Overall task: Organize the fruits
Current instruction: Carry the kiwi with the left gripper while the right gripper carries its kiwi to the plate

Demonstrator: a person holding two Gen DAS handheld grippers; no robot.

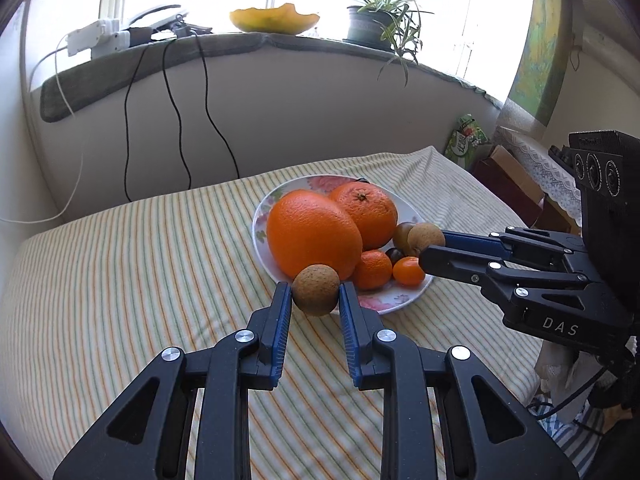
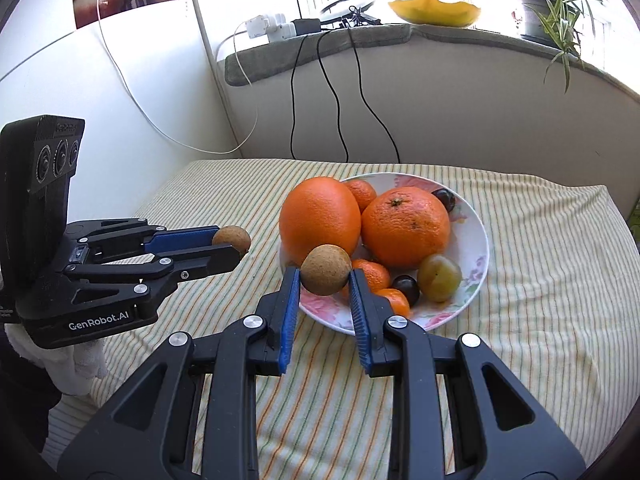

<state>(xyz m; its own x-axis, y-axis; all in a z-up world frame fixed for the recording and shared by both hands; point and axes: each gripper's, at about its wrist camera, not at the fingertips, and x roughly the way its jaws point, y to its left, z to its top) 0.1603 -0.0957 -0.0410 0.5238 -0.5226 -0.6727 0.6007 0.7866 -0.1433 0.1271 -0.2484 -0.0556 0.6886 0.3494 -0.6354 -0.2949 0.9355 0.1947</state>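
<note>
A flowered white plate (image 1: 262,216) (image 2: 476,240) on the striped cloth holds two big oranges (image 1: 310,236) (image 2: 404,226), small mandarins (image 1: 372,270), dark cherries (image 2: 406,286) and a green plum (image 2: 440,276). My left gripper (image 1: 316,300) (image 2: 236,246) is shut on a small brown round fruit (image 1: 316,294) (image 2: 232,238), held just short of the plate's near rim. My right gripper (image 2: 325,280) (image 1: 424,246) is shut on a second brown round fruit (image 2: 326,274) (image 1: 426,236), which hangs over the plate's edge.
The striped cloth (image 1: 140,272) covers the table up to a curved wall. Black cables (image 1: 176,120) hang down from the sill, which carries a yellow bowl (image 1: 274,20) and a potted plant (image 1: 370,24). Boxes and a green packet (image 1: 466,140) stand at the right.
</note>
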